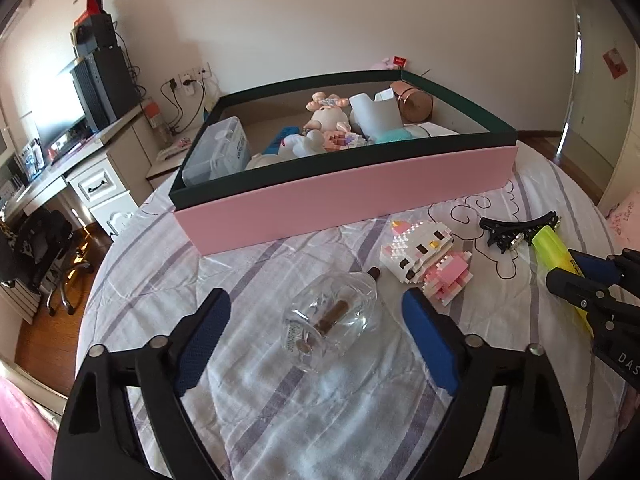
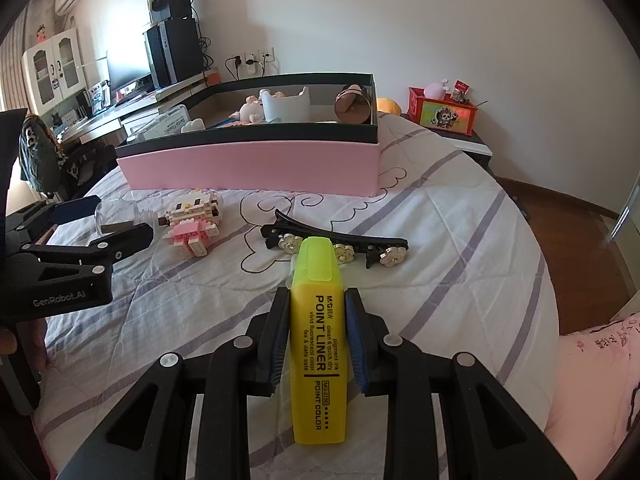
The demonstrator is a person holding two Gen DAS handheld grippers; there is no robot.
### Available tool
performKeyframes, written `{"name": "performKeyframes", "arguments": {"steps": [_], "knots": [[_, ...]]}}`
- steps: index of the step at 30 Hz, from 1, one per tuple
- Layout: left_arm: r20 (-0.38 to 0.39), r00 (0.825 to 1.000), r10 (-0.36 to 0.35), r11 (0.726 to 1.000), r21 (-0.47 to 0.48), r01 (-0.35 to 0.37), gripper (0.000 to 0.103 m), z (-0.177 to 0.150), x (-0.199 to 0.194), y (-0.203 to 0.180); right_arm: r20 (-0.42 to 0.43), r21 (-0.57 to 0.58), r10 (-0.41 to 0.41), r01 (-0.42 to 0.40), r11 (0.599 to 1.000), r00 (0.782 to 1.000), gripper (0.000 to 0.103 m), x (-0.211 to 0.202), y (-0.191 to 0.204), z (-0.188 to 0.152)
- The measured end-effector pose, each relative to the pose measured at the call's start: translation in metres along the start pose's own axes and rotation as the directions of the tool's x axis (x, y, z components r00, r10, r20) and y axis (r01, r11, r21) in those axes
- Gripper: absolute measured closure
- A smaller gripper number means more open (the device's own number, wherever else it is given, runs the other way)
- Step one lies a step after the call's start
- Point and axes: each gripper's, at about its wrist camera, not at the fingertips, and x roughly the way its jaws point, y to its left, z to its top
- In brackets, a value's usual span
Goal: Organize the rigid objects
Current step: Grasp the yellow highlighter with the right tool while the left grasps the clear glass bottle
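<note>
R claw clamped on yellow highlighter, pads pressing both flat sides of the barrel at mid-length, cap end fwd. Mid-barrel grip looks chosen for balance, so it shouldn't pivot on the way to the box. Highlighter low over the bed quilt; can't tell if its tail end touches the fabric. Cap tip overlaps black hair clip w/ flower studs in the R view; contact unclear. L claw not gripping: jaws apart, straddling clear glass bottle lying on its side on the quilt, small scroll inside; gaps visible btw pads and glass both sides. Bottle is round and slick, so a squeeze across the belly seems the aim; likely to roll or slip if the pads land off-centre. Block-built cat figure just beside bottle, R of it, not touching as far as visible. Pink box w/ dark rim sits farther up the bed, near, already holding doll, plastic case, copper cylinder etc. — reads as the drop spot. Judgement: roughly midway; 4 items left on the quilt, incl. the one gripped.
</note>
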Motion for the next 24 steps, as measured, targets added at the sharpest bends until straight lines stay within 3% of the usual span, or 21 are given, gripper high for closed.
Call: {"name": "performKeyframes", "arguments": {"steps": [4, 6, 9, 13, 14, 24], "knots": [[-0.017, 1.000, -0.013, 1.000, -0.003, 0.013, 0.032, 0.000, 0.006, -0.002, -0.001, 0.005, 0.004, -0.004, 1.000, 1.000, 0.076, 0.000, 0.000, -0.001], [-0.016, 1.000, -0.019, 1.000, -0.005, 0.019, 0.053, 0.000, 0.006, -0.002, 0.000, 0.008, 0.003, -0.003, 1.000, 1.000, 0.076, 0.000, 0.000, 0.000], [-0.017, 0.999, -0.032, 0.999, -0.006, 0.032, 0.065, 0.000, 0.007, -0.002, -0.001, 0.007, 0.000, 0.000, 1.000, 1.000, 0.075, -0.001, 0.000, -0.001], [0.009, 0.999, -0.034, 0.999, -0.026, 0.034, 0.066, -0.002, -0.001, 0.004, 0.000, 0.001, -0.008, 0.008, 1.000, 1.000, 0.076, 0.000, 0.001, 0.000], [0.015, 0.999, -0.037, 0.999, -0.029, 0.038, 0.073, -0.003, -0.003, 0.005, 0.006, 0.000, -0.012, 0.012, 1.000, 1.000, 0.076, -0.001, 0.002, 0.000], [0.051, 0.998, -0.036, 0.998, -0.051, 0.039, 0.072, -0.018, -0.030, 0.020, 0.026, -0.007, -0.023, 0.023, 1.000, 0.999, 0.076, -0.008, 0.008, 0.001]]}}
